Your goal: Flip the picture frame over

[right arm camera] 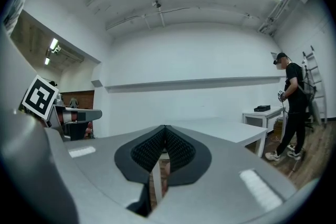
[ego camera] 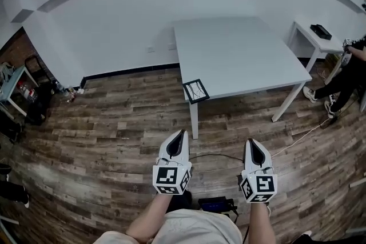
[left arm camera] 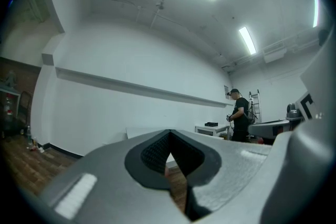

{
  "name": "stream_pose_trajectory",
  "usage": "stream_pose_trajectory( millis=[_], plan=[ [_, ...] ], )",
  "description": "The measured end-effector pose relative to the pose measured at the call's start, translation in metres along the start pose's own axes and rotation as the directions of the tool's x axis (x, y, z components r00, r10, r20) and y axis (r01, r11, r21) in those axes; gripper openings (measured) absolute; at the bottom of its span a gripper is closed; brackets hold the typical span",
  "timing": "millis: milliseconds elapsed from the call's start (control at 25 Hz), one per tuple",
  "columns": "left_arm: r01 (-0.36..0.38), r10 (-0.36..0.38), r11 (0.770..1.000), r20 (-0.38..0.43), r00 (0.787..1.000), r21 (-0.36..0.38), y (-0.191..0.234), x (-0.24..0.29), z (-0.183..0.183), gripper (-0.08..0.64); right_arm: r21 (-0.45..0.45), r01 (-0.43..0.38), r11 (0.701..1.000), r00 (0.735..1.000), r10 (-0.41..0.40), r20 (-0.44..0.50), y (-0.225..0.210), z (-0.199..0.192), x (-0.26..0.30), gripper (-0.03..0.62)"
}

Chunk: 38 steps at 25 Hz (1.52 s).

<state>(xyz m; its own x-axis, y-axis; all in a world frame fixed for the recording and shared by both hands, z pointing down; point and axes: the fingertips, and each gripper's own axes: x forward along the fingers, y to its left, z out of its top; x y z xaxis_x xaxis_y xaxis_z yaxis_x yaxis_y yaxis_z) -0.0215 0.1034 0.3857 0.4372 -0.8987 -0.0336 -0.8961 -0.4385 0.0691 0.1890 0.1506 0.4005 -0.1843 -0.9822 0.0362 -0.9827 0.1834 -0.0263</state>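
Two claws are held out level above the wooden floor (ego camera: 103,123), short of the white surface (ego camera: 240,54). The left claw (ego camera: 182,134) has its jaws closed tip to tip with nothing between them, and the right claw (ego camera: 252,143) is likewise closed and empty. The picture frame (ego camera: 195,90), dark-bordered, lies flat at the surface's near left corner, well apart from both claws. At the far right a person (ego camera: 349,74) is beside a smaller white table (ego camera: 306,37).
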Motion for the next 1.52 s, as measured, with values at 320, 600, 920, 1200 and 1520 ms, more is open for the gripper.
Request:
stream_pose_trajectory(
  millis=[320, 600, 920, 1200, 1520],
  plan=[
    [-0.029, 0.029, 1.000, -0.005, 1.000, -0.012, 0.039, 0.030, -0.008, 0.000, -0.035, -0.040, 0.999, 0.999, 0.039, -0.028, 0.012, -0.004, 0.060, 0.025],
    [-0.023, 0.023, 1.000, -0.018, 1.000, -0.008, 0.081, 0.062, -0.008, 0.000, -0.020, -0.055, 0.998, 0.997, 0.054, -0.053, 0.034, -0.006, 0.116, 0.025],
    [0.022, -0.023, 0.999, -0.032, 0.999, -0.034, 0.128, 0.106, -0.012, 0.000, -0.021, -0.018, 1.000, 0.995, 0.016, -0.099, 0.053, -0.012, 0.171, 0.025],
    [0.080, -0.081, 0.996, -0.041, 0.996, -0.037, 0.152, 0.132, -0.016, 0.000, 0.001, 0.027, 1.000, 0.993, -0.026, -0.117, 0.067, -0.016, 0.201, 0.025],
    [0.086, -0.089, 0.995, -0.058, 0.994, -0.048, 0.162, 0.151, -0.023, 0.000, 0.036, 0.027, 0.999, 0.990, -0.022, -0.141, 0.068, -0.027, 0.224, 0.025]
  ],
)
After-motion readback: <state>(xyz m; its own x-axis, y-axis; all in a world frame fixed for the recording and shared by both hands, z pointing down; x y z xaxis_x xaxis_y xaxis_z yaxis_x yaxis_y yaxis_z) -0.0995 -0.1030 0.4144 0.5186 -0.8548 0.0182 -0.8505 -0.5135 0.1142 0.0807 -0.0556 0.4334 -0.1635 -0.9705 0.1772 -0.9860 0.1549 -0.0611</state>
